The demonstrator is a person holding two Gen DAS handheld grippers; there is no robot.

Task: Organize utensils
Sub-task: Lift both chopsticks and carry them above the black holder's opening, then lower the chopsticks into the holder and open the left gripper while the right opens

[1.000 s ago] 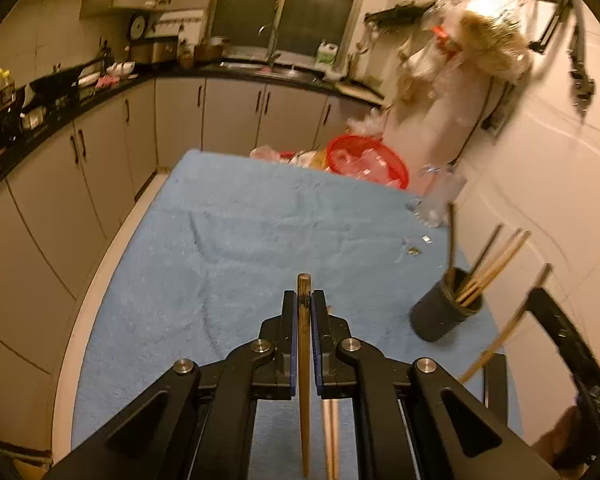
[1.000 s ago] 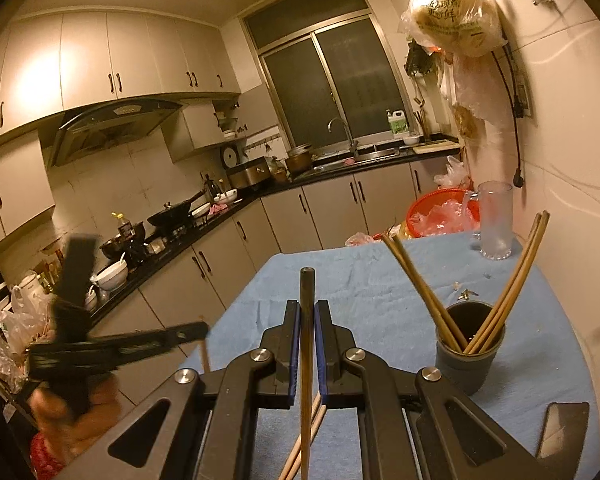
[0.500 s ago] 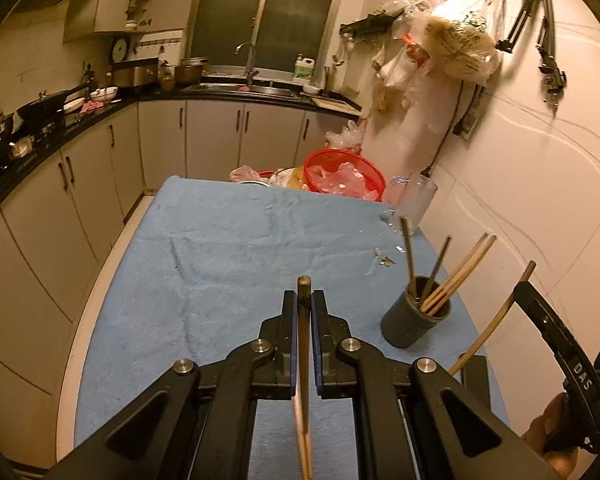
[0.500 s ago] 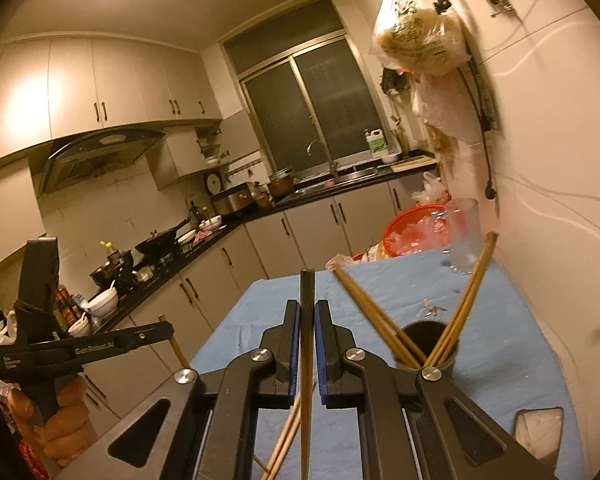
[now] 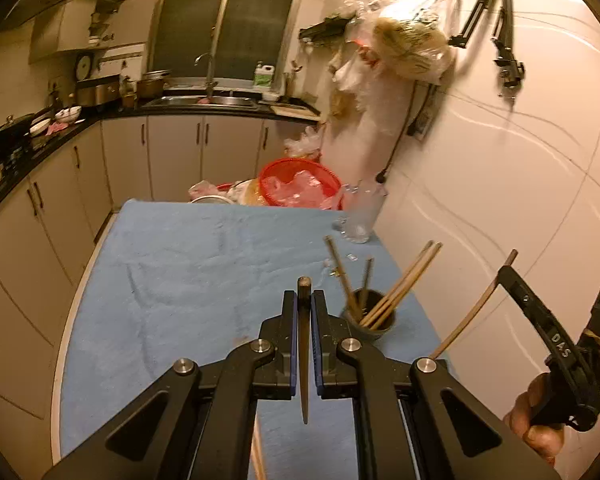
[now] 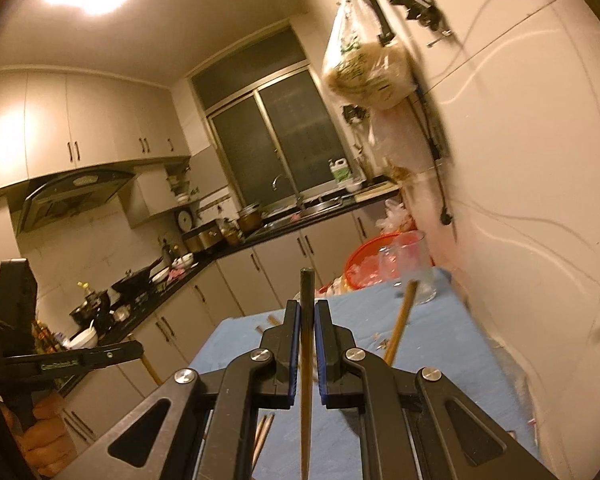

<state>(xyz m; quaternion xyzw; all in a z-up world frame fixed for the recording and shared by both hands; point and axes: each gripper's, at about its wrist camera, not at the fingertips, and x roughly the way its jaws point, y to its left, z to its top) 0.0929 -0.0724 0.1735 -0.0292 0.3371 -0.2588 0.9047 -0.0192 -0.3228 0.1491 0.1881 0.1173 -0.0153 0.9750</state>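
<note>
My left gripper (image 5: 304, 300) is shut on a dark wooden chopstick (image 5: 304, 360) that stands up between its pads, above the blue towel-covered table (image 5: 188, 280). Just right of it stands a dark cup (image 5: 370, 324) with several chopsticks (image 5: 400, 284) leaning in it. My right gripper (image 6: 307, 308) is shut on another chopstick (image 6: 305, 400); in the left wrist view that chopstick (image 5: 474, 308) hangs by the wall to the right of the cup. In the right wrist view the cup is hidden, and only one leaning chopstick (image 6: 400, 324) shows.
A clear glass jug (image 5: 360, 212) and a red basket (image 5: 298, 184) stand at the table's far end. The white wall (image 5: 500, 200) runs close along the right side. Loose chopsticks (image 6: 262, 436) lie on the towel below my right gripper. Kitchen cabinets line the left.
Both grippers have risen and drawn back from the cup, each still holding its chopstick. The right wrist view has tilted up, and the cup has slipped out of it.
</note>
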